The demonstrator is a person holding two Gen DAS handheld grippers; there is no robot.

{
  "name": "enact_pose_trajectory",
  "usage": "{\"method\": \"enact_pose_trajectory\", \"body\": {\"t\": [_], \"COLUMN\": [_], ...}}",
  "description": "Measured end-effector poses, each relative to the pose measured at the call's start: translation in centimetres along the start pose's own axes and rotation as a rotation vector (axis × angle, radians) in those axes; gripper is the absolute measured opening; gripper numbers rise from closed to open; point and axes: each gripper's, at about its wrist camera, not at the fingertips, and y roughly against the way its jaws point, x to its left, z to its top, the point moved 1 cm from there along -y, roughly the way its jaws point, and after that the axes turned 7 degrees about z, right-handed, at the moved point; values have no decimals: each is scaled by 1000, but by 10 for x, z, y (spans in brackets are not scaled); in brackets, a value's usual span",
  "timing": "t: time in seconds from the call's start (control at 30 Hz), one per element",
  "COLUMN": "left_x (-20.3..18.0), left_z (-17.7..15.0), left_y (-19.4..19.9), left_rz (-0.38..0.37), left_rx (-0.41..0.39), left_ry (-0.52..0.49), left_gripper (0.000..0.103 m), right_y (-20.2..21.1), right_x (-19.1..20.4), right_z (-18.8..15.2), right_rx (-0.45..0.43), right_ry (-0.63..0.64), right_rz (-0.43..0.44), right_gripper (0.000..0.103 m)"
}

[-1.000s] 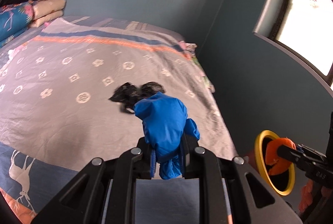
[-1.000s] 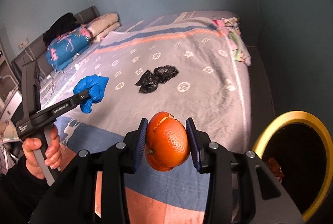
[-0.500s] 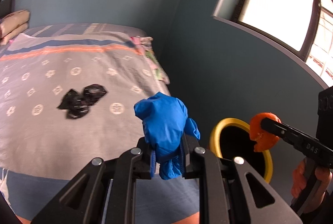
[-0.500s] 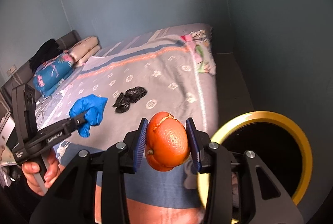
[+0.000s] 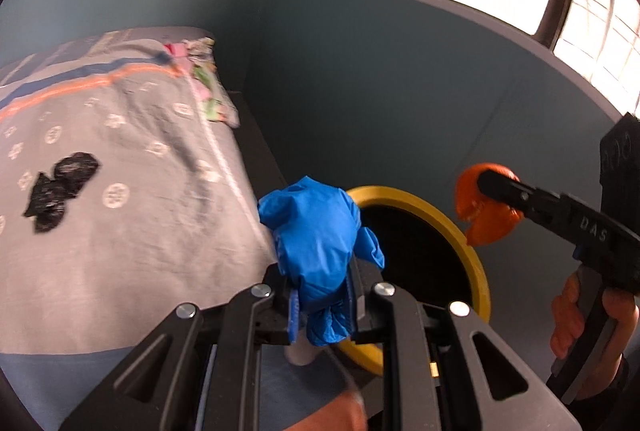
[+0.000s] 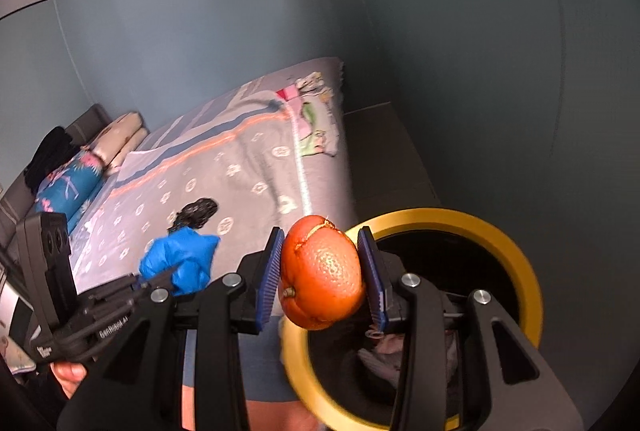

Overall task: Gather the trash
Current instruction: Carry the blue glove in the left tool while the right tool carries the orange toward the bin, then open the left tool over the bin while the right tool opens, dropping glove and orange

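I'm looking along the left gripper [image 5: 322, 305]: black angular frame, triangular cut-outs in both linkage arms, round silver screw heads at the pivots, thin blue ribbed pads lining the jaws. The right gripper [image 6: 323, 281] is showing me the same black build, with wider blue ribbed pads and four silver screws. From the side, each tool is showing a black pistol-style handle, a boxy black camera housing and white lettering along its body, too blurred to read surely. A dark sleeve [image 5: 618, 383] seems to be covering the right wrist.

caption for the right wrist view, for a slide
Right gripper holds orange peel above yellow-rimmed bin.
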Motion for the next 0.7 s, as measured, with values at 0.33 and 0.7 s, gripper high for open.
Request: {"method": "enact_pose_trajectory", "body": {"t": [0.33, 0.7], "left_x": [-41, -47], "left_z": [-11, -16], "left_y": [-52, -63], "left_rz": [-52, -96], "left_rx": [84, 99], "left_ry": [-14, -8], "left_gripper": [16, 49], "right_y": [-10, -15], "right_x": [-48, -71], "right_z": [3, 2], "right_rx": [-8, -30], "right_ry": [-89, -127], "right_rz": [-35, -113], "right_gripper": [37, 54]}}
